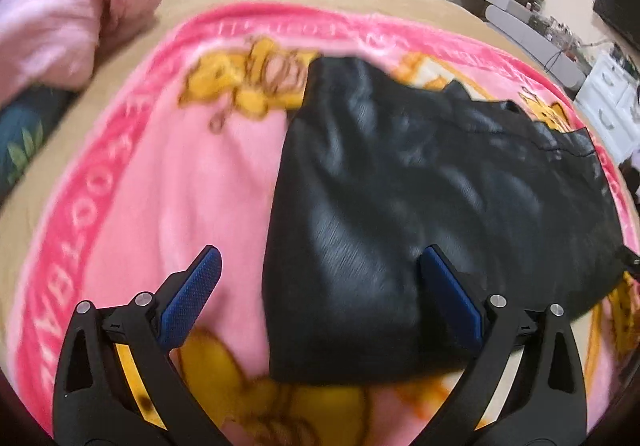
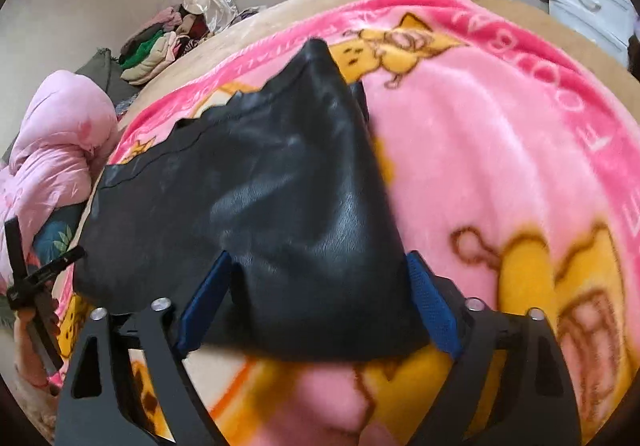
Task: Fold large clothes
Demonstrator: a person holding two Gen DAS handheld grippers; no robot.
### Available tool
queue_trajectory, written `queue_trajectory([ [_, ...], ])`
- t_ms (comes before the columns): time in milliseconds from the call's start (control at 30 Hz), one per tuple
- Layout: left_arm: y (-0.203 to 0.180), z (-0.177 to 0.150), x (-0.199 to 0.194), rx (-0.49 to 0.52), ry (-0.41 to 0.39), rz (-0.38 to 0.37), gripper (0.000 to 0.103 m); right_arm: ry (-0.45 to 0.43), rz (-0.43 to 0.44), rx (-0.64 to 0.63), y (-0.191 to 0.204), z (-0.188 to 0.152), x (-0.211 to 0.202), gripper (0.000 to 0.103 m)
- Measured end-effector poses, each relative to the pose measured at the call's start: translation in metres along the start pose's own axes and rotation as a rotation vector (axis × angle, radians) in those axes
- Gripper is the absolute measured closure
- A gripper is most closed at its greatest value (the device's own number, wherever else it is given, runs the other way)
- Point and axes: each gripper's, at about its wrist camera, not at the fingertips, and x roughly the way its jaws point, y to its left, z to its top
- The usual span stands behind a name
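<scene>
The left gripper [image 1: 318, 266] is held with fingers spread, the black leather garment [image 1: 420, 214] lying between and beyond them. The right gripper [image 2: 320, 270] is likewise splayed around its near fold, on the pink cartoon blanket [image 2: 480, 150].

One black garment [image 1: 420, 186], one pink blanket [image 1: 180, 186], one pink quilt [image 2: 60, 134], two grippers [image 1: 320, 266].

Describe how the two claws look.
Both match. The left claw has black skeletal arms with cut-out slots, silver round pivot pins and textured blue pads; a yellow strip shows behind its left arm. The right claw has the same black arms, silver pins and blue pads.
</scene>
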Motion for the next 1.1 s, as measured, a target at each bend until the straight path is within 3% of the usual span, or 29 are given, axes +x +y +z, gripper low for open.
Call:
queue_trajectory([
  [200, 0.02, -0.01, 0.019, -0.163, 0.053, -0.182, 0.01, 0.03, 0.084, 0.032, -0.006, -0.007, 0.01, 0.048],
  [233, 0.019, -0.013, 0.024, -0.191, 0.076, -0.232, 0.022, 0.027, 0.088, 0.027, -0.006, -0.007, 0.008, 0.053],
  [267, 0.018, -0.015, 0.026, -0.206, 0.086, -0.251, 0.024, 0.024, 0.084, 0.021, -0.005, -0.008, 0.006, 0.055],
  [333, 0.009, -0.018, 0.024, -0.171, 0.08, -0.211, 0.032, 0.019, 0.083, 0.018, -0.006, -0.01, 0.004, 0.061],
  [500, 0.001, -0.021, 0.009, -0.129, 0.067, -0.204, 0.045, 0.01, 0.094, 0.046, -0.011, -0.015, -0.004, 0.063],
  [667, -0.003, -0.034, -0.01, -0.093, 0.076, -0.193, 0.047, 0.01, 0.049, 0.018, -0.008, -0.024, -0.017, 0.063],
  [867, 0.005, -0.036, -0.015, -0.1, 0.063, -0.207, 0.042, -0.045, -0.152, -0.085, 0.013, -0.033, -0.04, 0.029],
  [1000, 0.005, -0.03, -0.018, -0.073, 0.039, -0.168, 0.037, -0.174, -0.292, -0.233, 0.06, -0.035, -0.061, 0.028],
  [1100, 0.001, -0.028, -0.027, -0.031, -0.007, -0.114, 0.032, -0.196, -0.198, -0.319, 0.1, -0.041, -0.056, 0.031],
])
